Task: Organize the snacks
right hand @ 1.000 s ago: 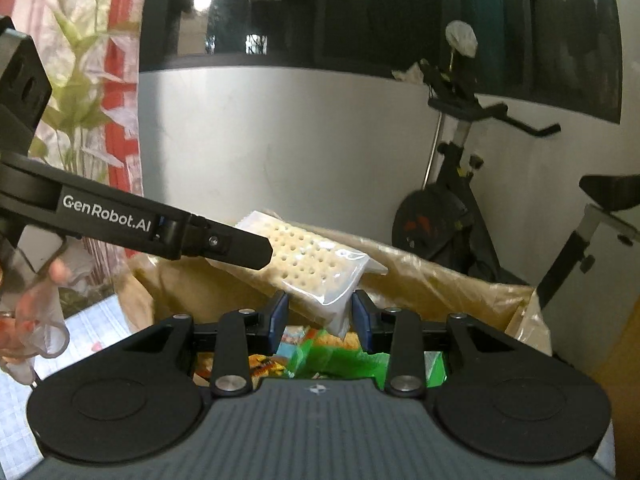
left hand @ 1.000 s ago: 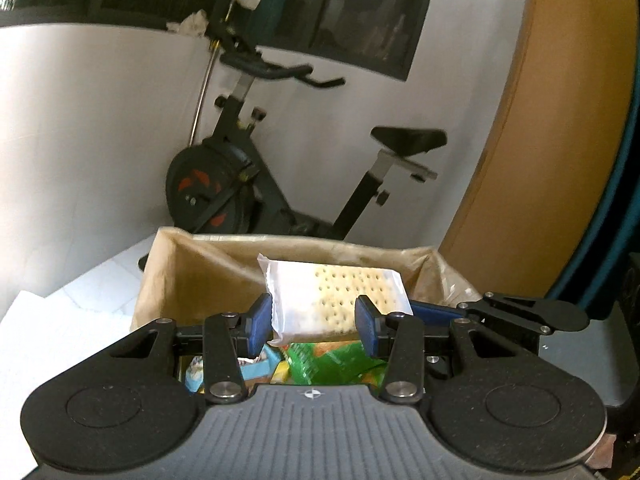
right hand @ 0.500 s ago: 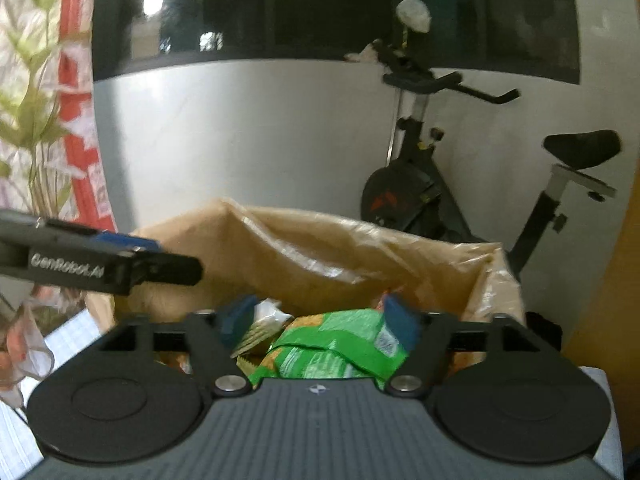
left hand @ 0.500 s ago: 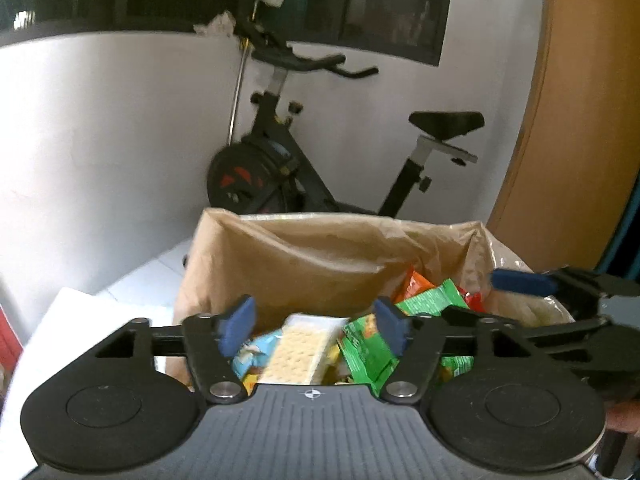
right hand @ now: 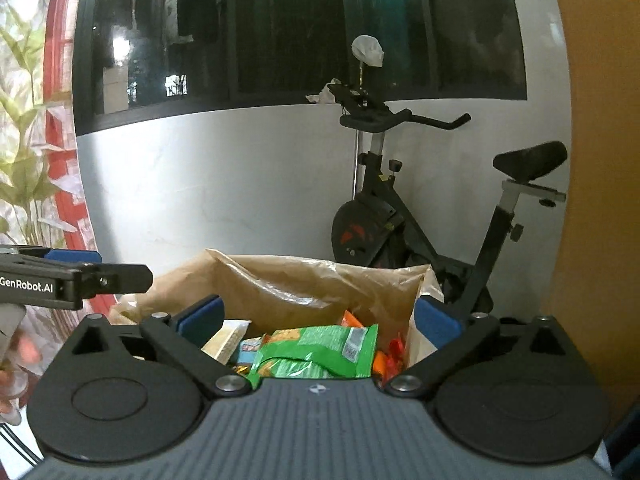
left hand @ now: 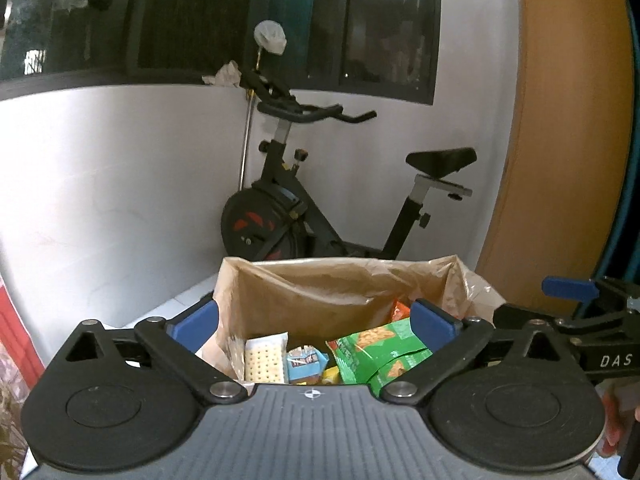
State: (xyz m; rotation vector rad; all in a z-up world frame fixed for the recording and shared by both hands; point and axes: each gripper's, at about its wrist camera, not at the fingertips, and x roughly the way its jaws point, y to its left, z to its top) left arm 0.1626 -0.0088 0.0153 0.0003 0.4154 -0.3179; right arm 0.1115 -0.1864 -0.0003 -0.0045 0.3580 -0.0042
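Observation:
A box lined with a brown plastic bag point(left hand: 320, 292) point(right hand: 288, 284) holds several snack packs. The clear pack of crackers point(left hand: 265, 358) lies inside at the left, beside a blue pack point(left hand: 306, 362) and a green chip bag point(left hand: 376, 350) point(right hand: 320, 350). Its edge shows as a pale pack point(right hand: 226, 338) in the right wrist view. My left gripper point(left hand: 314, 322) hangs over the near rim, its jaws opening wide with nothing between them. My right gripper point(right hand: 318, 320) does the same beside it, jaws opening and empty. Each gripper shows at the side of the other's view.
A black exercise bike point(left hand: 320, 200) point(right hand: 420, 216) stands behind the box against a white wall. A tan wooden panel point(left hand: 568, 140) rises at the right. A red and green patterned curtain point(right hand: 36, 160) hangs at the left. A dark window runs above the wall.
Both grippers held the cracker pack over the box a second ago. Their jaws spread, the pack dropped into the box, and both grippers drew back and rose.

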